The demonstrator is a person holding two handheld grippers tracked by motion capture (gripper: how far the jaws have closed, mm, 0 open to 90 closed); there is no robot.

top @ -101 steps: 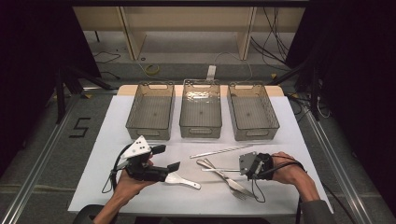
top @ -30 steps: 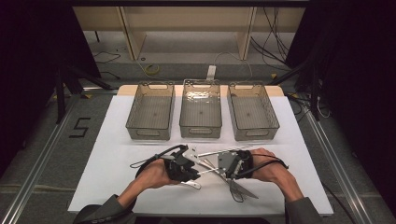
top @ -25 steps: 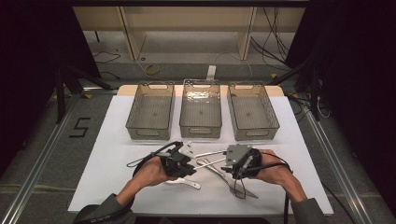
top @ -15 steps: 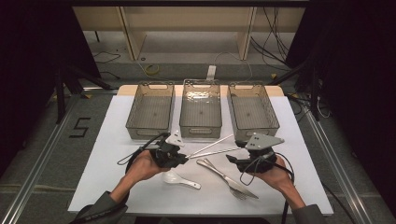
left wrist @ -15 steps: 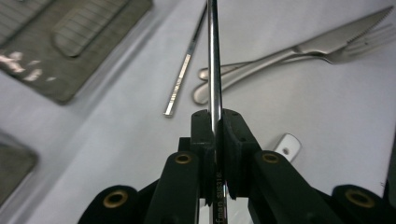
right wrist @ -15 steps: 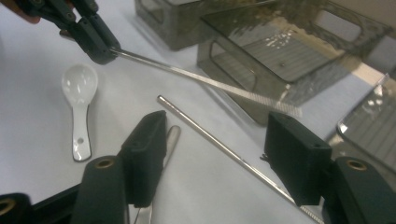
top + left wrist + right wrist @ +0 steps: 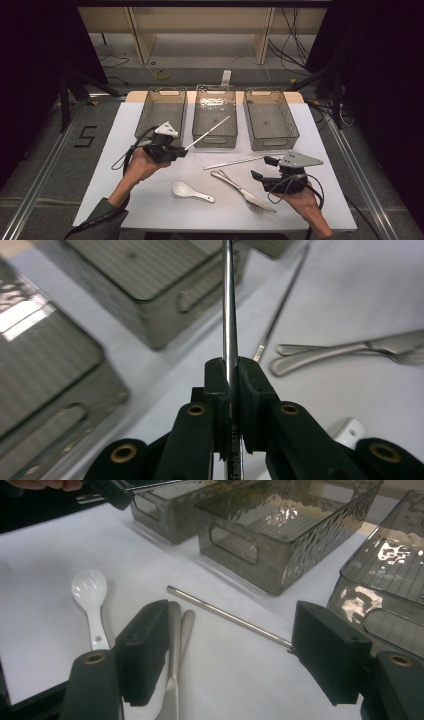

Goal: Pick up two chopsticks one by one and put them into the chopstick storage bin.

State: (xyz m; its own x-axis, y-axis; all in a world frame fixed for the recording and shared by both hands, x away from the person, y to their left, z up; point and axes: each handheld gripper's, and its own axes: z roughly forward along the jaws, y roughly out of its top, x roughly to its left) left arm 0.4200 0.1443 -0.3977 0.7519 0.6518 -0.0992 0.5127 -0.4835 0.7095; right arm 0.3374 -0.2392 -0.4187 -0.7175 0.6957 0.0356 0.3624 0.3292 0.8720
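Left gripper lifts one metal chopstick toward the middle bin

The chopstick (image 7: 229,315) carries stamped writing near the jaws in the left gripper view; "SUS31" can be made out, the rest is cut off. On the floor left of the table a dark "5" (image 7: 86,136) is marked.

The left gripper (image 7: 176,151) has its jaws clamped tight on the near end of this chopstick. In the high view the rod runs from the gripper up and to the right, its far tip over the middle bin (image 7: 215,95), raised off the table. In the left gripper view it stands straight up between the black jaws.

A second chopstick (image 7: 235,162) lies flat on the table, its long axis running left to right with the right end a little farther away, just in front of the bins. Nearer the person, a knife (image 7: 227,180) and a fork (image 7: 250,200) lie side by side, touching, slanting toward the near right. A white spoon (image 7: 190,191) lies to their left, bowl to the left.

The right gripper (image 7: 261,167) is held over the table at the right, jaws spread wide and holding nothing; in its own view the flat chopstick (image 7: 225,614) runs between them.

The table (image 7: 325,150) is covered in white. Three smoky clear bins stand in a row at the far edge: left bin (image 7: 162,97), middle, right bin (image 7: 272,97). Beyond are a grey floor, cables and pale wooden shelving legs; the sides are dark
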